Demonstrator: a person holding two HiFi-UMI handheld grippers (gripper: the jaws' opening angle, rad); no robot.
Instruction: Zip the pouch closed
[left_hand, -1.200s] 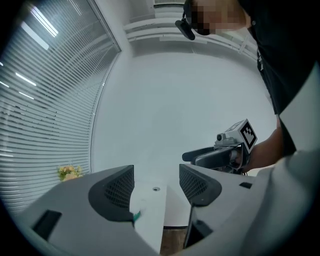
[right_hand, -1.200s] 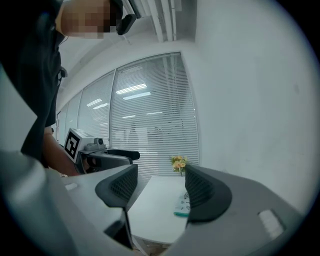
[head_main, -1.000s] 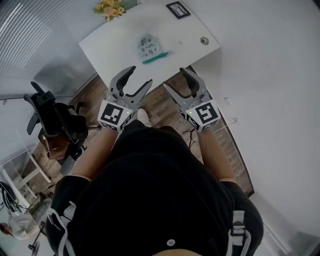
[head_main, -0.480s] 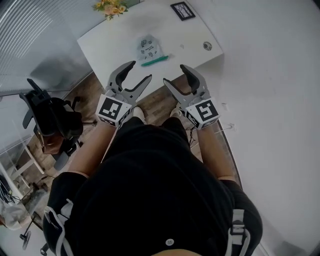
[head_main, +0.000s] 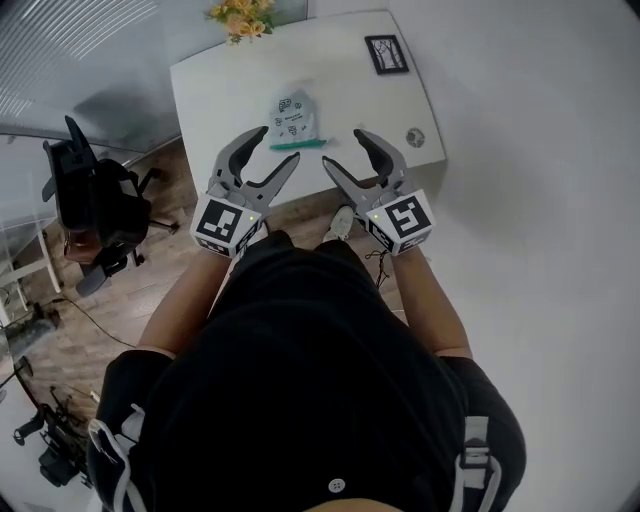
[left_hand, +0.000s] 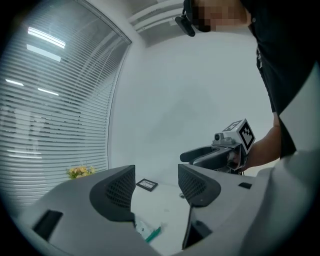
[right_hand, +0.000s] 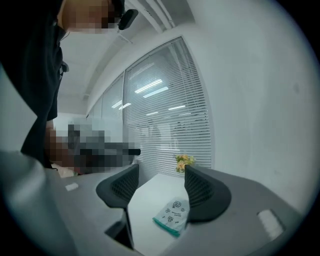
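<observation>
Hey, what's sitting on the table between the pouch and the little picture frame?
Nothing. In the head view, the stretch of white table between the pouch and the picture frame is bare.

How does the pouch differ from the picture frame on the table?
The pouch is pale with small printed drawings and a green zip edge; the picture frame is dark-bordered. The pouch has an irregular outline, the frame a crisp rectangle. The pouch lies mid-table near the front edge; the frame sits by the far right corner. Both rest on the white table.
</observation>
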